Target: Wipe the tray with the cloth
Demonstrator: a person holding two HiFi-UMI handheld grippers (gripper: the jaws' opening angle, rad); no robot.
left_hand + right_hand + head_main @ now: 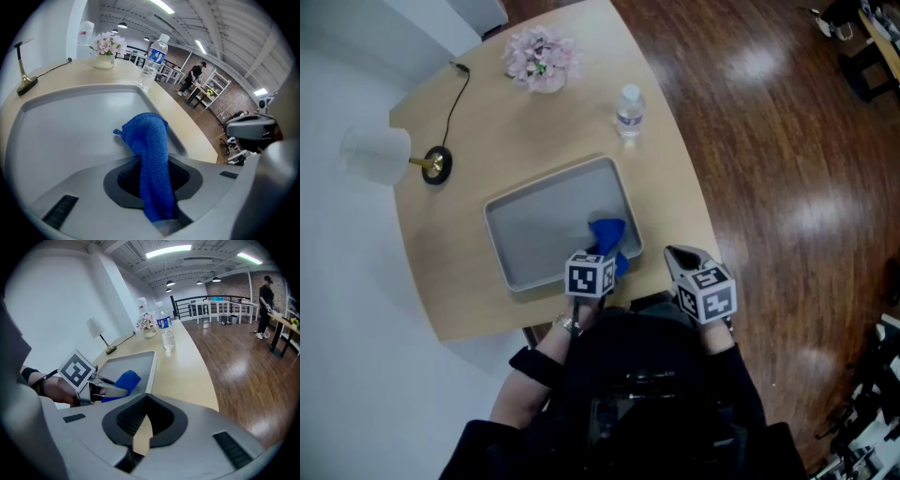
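Now keep left claw clamped on the blue cloth, press flat, sweep the tray edge to edge; your right claw sits closed, empty.

No legible text found. The water bottle carries a blue label, its print apparently too small to read. Marker cubes show square patterns only.

Open-plan office or studio: wood-plank floor, brick wall at upper right, ceiling strip lights, white desks, curved tabletop with lamp.
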